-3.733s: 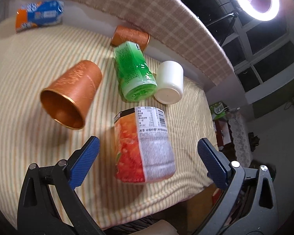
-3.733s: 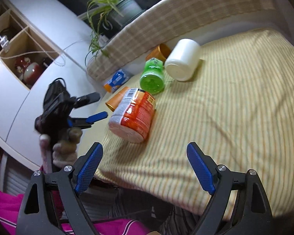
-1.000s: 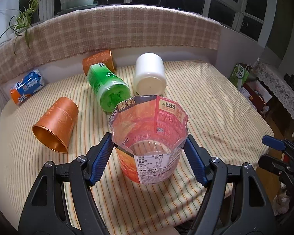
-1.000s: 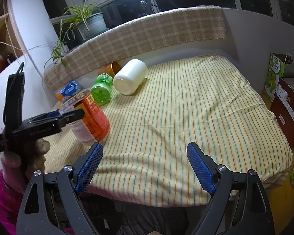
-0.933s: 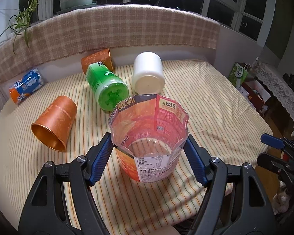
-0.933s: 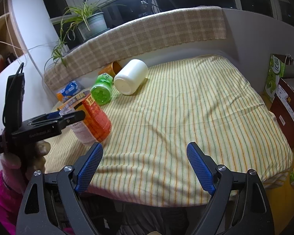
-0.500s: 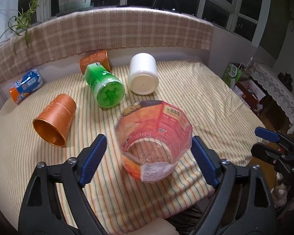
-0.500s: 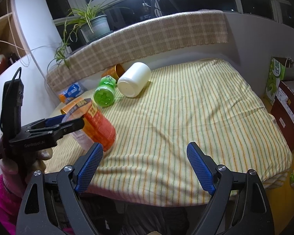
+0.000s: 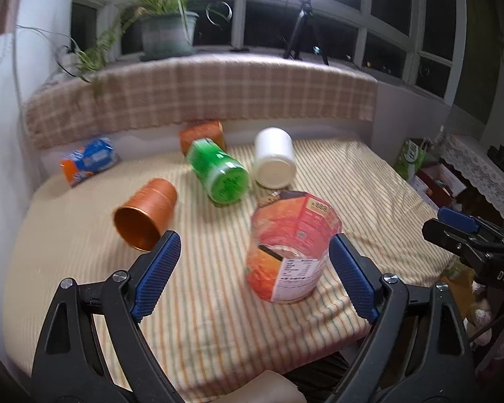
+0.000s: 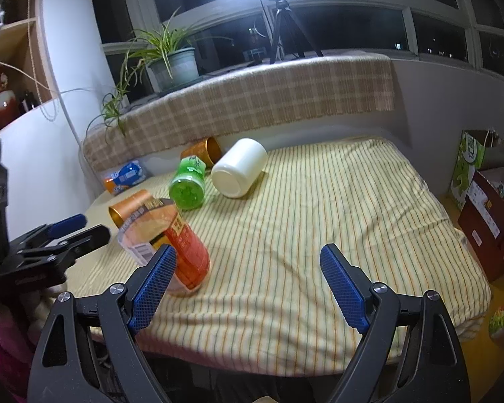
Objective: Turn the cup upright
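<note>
The red-orange printed cup (image 9: 290, 247) stands upright, mouth up, on the striped cloth near the table's front edge; it also shows in the right wrist view (image 10: 171, 240). My left gripper (image 9: 253, 277) is open and empty, pulled back just short of the cup; from the right wrist view it appears at the left (image 10: 60, 235). My right gripper (image 10: 248, 283) is open and empty, off the table's front right; it appears at the right of the left wrist view (image 9: 460, 225).
Several containers lie on their sides behind the cup: an orange metal cup (image 9: 146, 213), a green cup (image 9: 220, 176), a white jar (image 9: 275, 163), a second orange cup (image 9: 201, 136) and a blue-orange can (image 9: 89, 161). Boxes (image 10: 487, 215) stand on the floor right of the table.
My left gripper opened, let go of the red-orange cup and drew back and up. The cup stays standing upright. The right gripper barely moved.
</note>
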The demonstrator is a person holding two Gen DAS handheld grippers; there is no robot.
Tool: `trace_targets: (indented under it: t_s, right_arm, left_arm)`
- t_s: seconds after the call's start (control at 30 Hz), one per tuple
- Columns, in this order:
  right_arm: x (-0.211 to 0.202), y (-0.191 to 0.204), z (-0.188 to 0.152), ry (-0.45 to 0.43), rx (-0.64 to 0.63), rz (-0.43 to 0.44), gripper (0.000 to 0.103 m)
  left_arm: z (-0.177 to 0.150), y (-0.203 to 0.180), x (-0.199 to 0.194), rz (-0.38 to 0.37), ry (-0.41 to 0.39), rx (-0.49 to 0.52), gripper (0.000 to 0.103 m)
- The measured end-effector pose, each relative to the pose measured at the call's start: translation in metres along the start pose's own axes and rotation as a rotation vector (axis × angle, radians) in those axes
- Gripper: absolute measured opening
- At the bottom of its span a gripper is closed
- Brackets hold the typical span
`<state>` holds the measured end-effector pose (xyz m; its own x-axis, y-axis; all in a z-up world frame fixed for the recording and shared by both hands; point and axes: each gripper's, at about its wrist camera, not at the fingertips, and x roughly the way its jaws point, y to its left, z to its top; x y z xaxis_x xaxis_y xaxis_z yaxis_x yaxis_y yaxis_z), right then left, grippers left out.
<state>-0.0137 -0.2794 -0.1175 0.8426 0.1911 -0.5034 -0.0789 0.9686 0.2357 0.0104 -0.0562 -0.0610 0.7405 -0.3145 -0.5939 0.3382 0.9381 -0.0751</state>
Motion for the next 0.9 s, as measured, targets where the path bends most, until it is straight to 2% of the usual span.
trace_targets:
  t_s: [0.2, 0.3, 0.4, 0.63, 0.9]
  right_arm:
    - [-0.001, 0.005, 0.003, -0.043, -0.008, -0.024, 0.088]
    - [-0.001, 0.010, 0.006, -0.066, -0.028, -0.047, 0.088]
    - [-0.003, 0.015, 0.006, -0.087, -0.053, -0.072, 0.090]
    - [-0.003, 0.025, 0.006, -0.128, -0.102, -0.140, 0.091]
    - [-0.001, 0.028, 0.005, -0.133, -0.108, -0.154, 0.091]
  left_arm:
    - [0.000, 0.010, -0.025, 0.085, -0.108, -0.032, 0.092]
    - [0.001, 0.016, -0.035, 0.121, -0.153, -0.047, 0.103]
    - [0.001, 0.021, -0.044, 0.172, -0.203, -0.060, 0.103]
    - [0.000, 0.028, -0.052, 0.208, -0.228, -0.080, 0.103]
    - [0.000, 0.029, -0.054, 0.224, -0.231, -0.076, 0.103]
